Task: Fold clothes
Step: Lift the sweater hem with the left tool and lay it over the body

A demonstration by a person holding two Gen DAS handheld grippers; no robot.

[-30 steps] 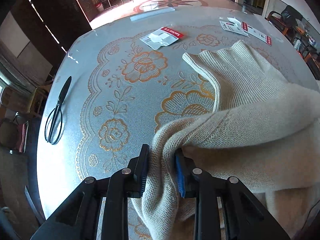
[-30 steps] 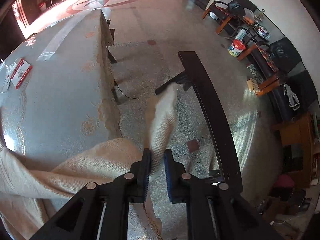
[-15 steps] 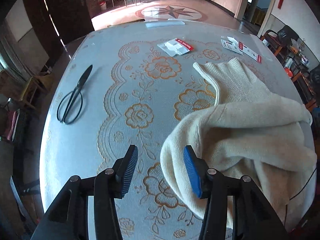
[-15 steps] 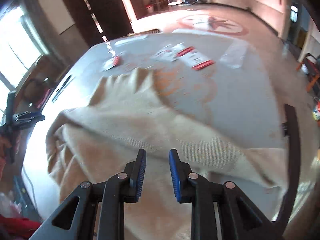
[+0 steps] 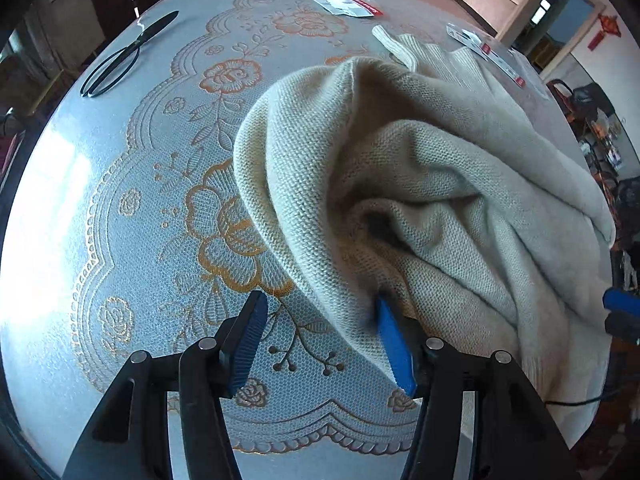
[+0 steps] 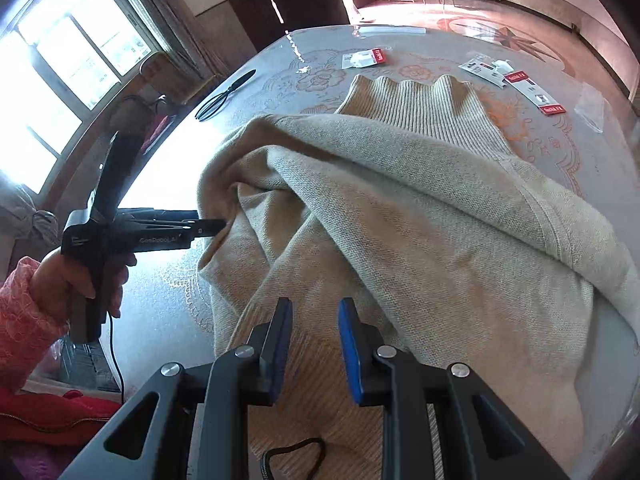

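A cream knitted sweater (image 5: 420,184) lies bunched on the table, its ribbed hem (image 6: 416,100) at the far side. My left gripper (image 5: 320,300) points down at the sweater's left fold and its jaws are opening. The fold's edge lies against the right pad (image 5: 394,348) only, so nothing is pinched. In the right wrist view a hand in a pink sleeve holds this left gripper (image 6: 212,226) at the sweater's left edge. My right gripper (image 6: 316,306) hovers over the near part of the sweater (image 6: 400,208), its pads a small way apart with no fabric between them.
Black scissors (image 5: 120,60) lie at the table's far left. Several packaged cards (image 6: 516,80) sit beyond the sweater. The table (image 5: 140,220) bears a floral lace cloth. A black cord (image 6: 296,452) lies on the fabric near my right gripper. Windows and chairs stand on the left.
The left gripper has let go of the sweater fold and its jaws have spread. The right gripper released the sleeve and swung from beyond the table's edge back over the sweater.
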